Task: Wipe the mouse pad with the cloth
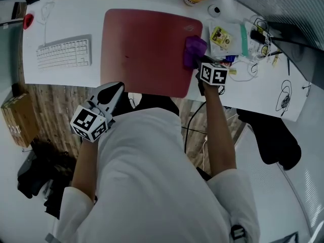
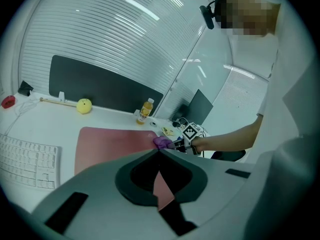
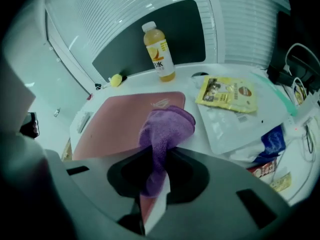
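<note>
Head view: flat red rectangular mouse pad [image 1: 147, 49] on white desk [image 1: 71, 14], white keyboard [image 1: 64, 52] to its left. Bunched purple cloth [image 1: 194, 50] sits on pad's right edge, right gripper [image 1: 198, 62] on it. Left gripper [image 1: 115, 91] hangs off desk, just in front of pad's near edge.

Left gripper view: jaws together, nothing btwn them; pad [image 2: 115, 141] beyond.

Right gripper view: jaws clamped on cloth [image 3: 165, 129], which droops onto pad [image 3: 120, 126] near its far right corner. Orange juice bottle [image 3: 159, 51] behind.

Cool, even, dim light; gripper views fisheye-warped (dark vignetted corners).
</note>
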Action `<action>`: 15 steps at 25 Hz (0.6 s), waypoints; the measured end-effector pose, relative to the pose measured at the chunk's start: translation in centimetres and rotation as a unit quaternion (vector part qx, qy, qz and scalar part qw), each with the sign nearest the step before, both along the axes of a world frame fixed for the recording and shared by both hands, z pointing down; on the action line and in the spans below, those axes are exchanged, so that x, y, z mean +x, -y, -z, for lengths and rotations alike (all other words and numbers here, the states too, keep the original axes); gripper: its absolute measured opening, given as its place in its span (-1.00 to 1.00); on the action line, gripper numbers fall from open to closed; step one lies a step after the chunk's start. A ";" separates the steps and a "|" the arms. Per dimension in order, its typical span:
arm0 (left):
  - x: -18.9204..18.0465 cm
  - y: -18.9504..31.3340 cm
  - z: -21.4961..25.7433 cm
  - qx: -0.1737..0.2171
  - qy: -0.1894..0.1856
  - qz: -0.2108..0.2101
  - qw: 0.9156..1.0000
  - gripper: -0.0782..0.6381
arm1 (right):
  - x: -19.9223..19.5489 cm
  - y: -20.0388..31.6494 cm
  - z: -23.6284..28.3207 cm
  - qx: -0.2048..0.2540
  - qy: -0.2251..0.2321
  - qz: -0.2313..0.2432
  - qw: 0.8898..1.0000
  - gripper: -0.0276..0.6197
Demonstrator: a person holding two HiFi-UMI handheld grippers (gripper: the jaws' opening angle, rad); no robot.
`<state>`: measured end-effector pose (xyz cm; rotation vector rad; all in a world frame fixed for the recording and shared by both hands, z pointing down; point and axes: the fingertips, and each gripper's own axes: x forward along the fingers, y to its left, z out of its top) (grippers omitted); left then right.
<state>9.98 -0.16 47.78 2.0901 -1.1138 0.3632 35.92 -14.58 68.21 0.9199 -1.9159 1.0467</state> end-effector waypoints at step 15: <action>-2.4 1.0 -0.1 0.002 -0.027 0.007 1.000 -0.73 | -0.1 6.9 2.6 0.073 -0.108 -0.011 0.991 -0.65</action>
